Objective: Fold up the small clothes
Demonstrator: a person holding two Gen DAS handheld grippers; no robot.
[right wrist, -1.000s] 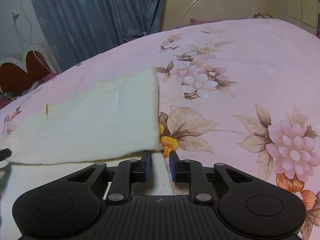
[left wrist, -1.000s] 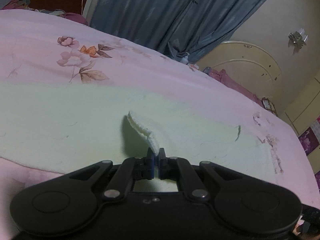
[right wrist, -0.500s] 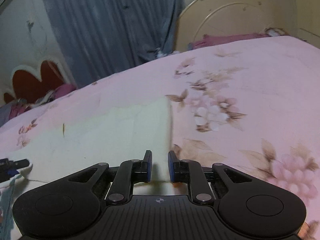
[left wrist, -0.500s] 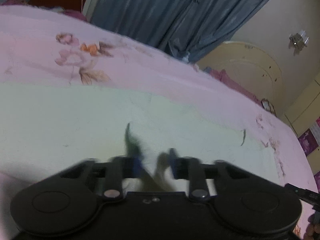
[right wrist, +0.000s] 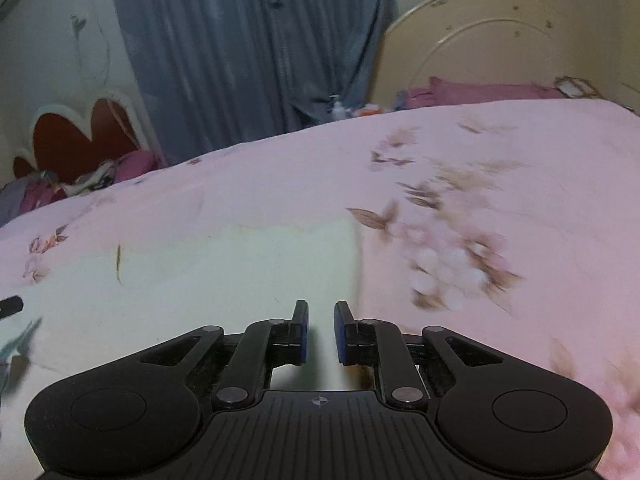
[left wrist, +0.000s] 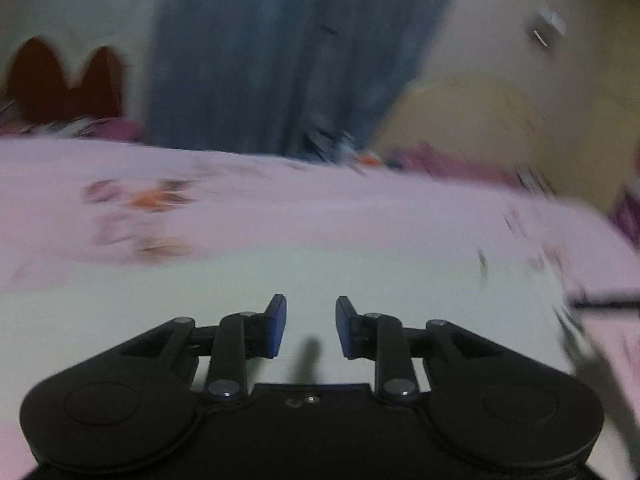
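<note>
Here I see 1 cream cloth point(right wrist: 208, 280) on the pink bedspread point(right wrist: 520, 184); above it, left gripper point(left wrist: 307, 326) opening, right gripper point(right wrist: 321, 330) slightly parted, both empty; no writing legible.

Pretty clearly someone's bedroom at home. Most of both views is a bed point(right wrist: 500, 152) with a pink floral cover, and there's a cream arched headboard point(right wrist: 480, 40) with some magenta pillows point(right wrist: 472, 94) stacked against it. Blue curtains point(right wrist: 248, 48) hang down the far wall, next to a red heart-shaped decoration point(right wrist: 76, 136) with a heap of clothes point(right wrist: 92, 178) in front of it. A small pump bottle point(right wrist: 338, 108) sits by the curtain. Wall paint looks a bit scuffed, lived-in feel.
</note>
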